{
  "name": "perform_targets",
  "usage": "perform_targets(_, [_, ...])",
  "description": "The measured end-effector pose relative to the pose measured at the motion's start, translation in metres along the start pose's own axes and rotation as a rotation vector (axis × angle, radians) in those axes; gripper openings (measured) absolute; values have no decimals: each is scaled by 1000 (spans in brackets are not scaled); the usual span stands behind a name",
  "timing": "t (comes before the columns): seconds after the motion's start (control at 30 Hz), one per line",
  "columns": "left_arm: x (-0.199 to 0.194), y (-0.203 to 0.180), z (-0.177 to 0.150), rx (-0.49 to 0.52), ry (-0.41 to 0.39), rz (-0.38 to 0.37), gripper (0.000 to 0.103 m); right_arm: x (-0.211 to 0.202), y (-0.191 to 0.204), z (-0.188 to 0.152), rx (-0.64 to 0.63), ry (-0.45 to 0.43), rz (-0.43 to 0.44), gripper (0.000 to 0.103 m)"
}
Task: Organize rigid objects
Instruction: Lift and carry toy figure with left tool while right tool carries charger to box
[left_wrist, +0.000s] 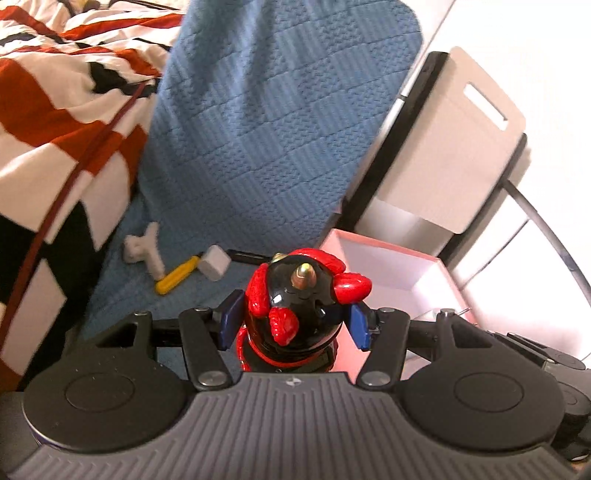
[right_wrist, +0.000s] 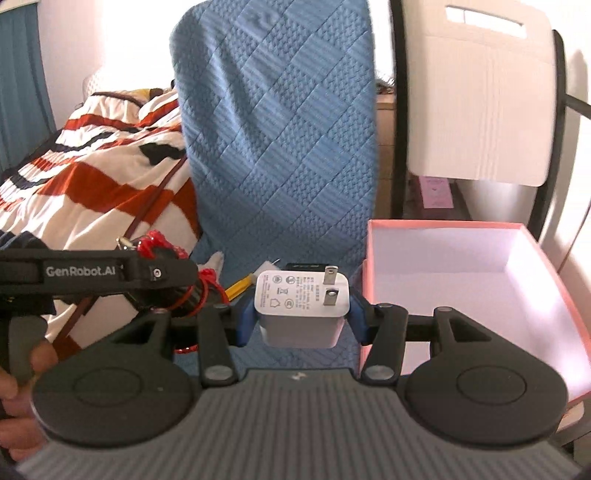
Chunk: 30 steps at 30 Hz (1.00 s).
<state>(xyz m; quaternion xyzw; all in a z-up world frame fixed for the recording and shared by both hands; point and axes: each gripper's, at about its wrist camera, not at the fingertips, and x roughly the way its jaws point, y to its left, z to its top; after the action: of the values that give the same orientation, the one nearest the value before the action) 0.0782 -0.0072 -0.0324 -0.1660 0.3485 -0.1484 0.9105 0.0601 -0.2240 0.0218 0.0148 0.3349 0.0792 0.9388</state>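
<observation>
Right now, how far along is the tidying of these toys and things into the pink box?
Nothing looks done: the pink box shows only its bare white inside. In hand: the left gripper holds a red and black toy figure, the right gripper a white charger plug. Left on the blue cover: the toy hammer and a white toy piece.

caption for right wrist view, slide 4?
Right gripper holds white charger beside empty pink box on blue mat.
</observation>
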Motion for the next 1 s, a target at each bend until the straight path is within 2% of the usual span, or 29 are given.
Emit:
perform_targets(0.2, [11,-35,4,29,17,-72,63,-18,-26,-1,32,-31,-60,53])
perform_targets(0.67, [43,-97,0,99,57,-141,63,-37,-84,-6,95,-59,-140,53])
perform_targets(0.87, [76,-118,-4,101,114,-167,63,-22,-112,-9,128,-6,-168,53])
perform_targets(1.0, [106,-130,-6,124,178,-150,63,-9,-130,-14,142,52,-167,53])
